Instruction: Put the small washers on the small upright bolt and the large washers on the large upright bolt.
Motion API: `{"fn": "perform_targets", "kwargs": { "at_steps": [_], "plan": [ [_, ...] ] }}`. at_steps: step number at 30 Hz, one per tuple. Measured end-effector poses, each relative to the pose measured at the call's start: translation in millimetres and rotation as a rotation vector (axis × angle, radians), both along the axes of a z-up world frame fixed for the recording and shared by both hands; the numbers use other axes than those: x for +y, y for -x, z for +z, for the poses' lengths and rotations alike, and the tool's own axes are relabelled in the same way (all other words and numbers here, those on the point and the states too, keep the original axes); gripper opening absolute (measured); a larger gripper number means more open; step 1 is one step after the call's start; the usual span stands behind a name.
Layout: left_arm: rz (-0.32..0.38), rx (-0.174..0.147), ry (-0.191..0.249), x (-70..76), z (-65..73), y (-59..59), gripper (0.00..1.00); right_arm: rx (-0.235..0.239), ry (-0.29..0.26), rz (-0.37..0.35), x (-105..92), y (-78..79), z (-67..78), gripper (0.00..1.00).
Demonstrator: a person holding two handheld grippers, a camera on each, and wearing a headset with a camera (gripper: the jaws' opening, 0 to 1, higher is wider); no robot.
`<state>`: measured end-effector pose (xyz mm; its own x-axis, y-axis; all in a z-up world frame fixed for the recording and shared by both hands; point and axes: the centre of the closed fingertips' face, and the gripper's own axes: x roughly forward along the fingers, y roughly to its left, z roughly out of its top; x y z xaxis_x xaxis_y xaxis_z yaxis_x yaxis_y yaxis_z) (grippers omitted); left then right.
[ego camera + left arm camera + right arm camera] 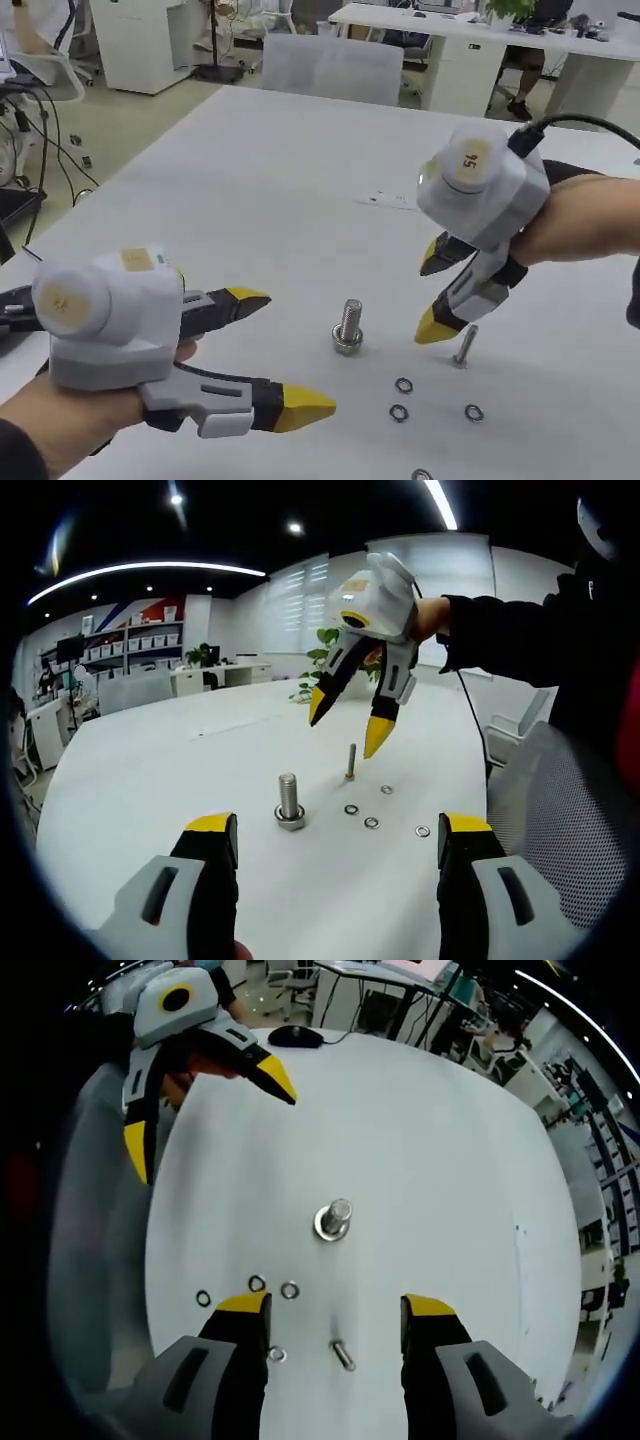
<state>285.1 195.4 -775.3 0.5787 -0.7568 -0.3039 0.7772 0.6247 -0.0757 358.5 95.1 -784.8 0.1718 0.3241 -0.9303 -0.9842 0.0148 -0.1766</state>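
The large bolt (pixel 348 327) (pixel 289 800) (pixel 333 1218) stands upright on the white table with a wider metal ring at its base. To its right stands the small bolt (pixel 465 346) (pixel 351 762) (pixel 342 1354). Several small washers (pixel 403 385) (pixel 371 822) (pixel 290 1289) lie flat in front of the bolts. My right gripper (pixel 435 295) (pixel 348 724) (pixel 337 1305) hangs open just above the small bolt, tips pointing down, holding nothing. At the near left, level with the table, my left gripper (pixel 275 350) (pixel 338 830) (pixel 206 1114) is open and empty, aimed at the large bolt.
The white table (pixel 260 200) stretches far back and left. A grey chair (pixel 330 68) stands at its far edge. Behind that are white desks (pixel 470 40) and a cabinet (pixel 140 40). A small label (pixel 385 200) lies on the table beyond the bolts.
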Motion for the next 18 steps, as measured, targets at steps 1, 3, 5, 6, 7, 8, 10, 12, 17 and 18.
{"fn": "perform_targets", "kwargs": {
  "at_steps": [1,3,5,6,7,8,10,12,17,18],
  "plan": [
    [-0.001,0.0,-0.001,0.0,-0.1,-0.3,0.82,0.0,-0.002,-0.004,-1.7,1.0,0.9,0.53],
    [-0.006,-0.002,0.0,-0.1,0.8,-1.6,0.82,-0.004,-0.003,-0.013,-6.7,3.1,2.0,0.53],
    [-0.01,-0.003,0.0,-0.4,1.9,-3.1,0.82,-0.005,-0.005,-0.025,-12.2,4.8,2.4,0.53],
    [-0.013,-0.004,0.0,-1.0,2.4,-3.9,0.82,-0.008,-0.008,-0.029,-14.2,5.2,2.7,0.53],
    [-0.015,-0.005,0.0,-1.5,2.5,-4.2,0.82,-0.008,-0.013,-0.035,-16.2,5.7,3.0,0.53],
    [-0.017,-0.004,0.001,-2.3,2.6,-4.7,0.82,-0.003,-0.019,-0.048,-19.4,7.2,2.8,0.53],
    [-0.024,-0.003,-0.001,-4.3,1.7,-4.8,0.82,-0.001,-0.029,-0.063,-26.3,8.0,2.3,0.53],
    [-0.029,-0.002,-0.002,-5.7,1.3,-4.9,0.82,-0.004,-0.032,-0.078,-33.1,9.4,2.1,0.52],
    [-0.04,-0.004,-0.002,-9.0,1.7,-3.6,0.82,0.0,-0.037,-0.116,-49.1,13.6,0.7,0.52],
    [-0.042,-0.003,-0.001,-9.5,1.5,-3.3,0.82,0.001,-0.038,-0.124,-53.0,15.7,0.0,0.52]
  ]
}}
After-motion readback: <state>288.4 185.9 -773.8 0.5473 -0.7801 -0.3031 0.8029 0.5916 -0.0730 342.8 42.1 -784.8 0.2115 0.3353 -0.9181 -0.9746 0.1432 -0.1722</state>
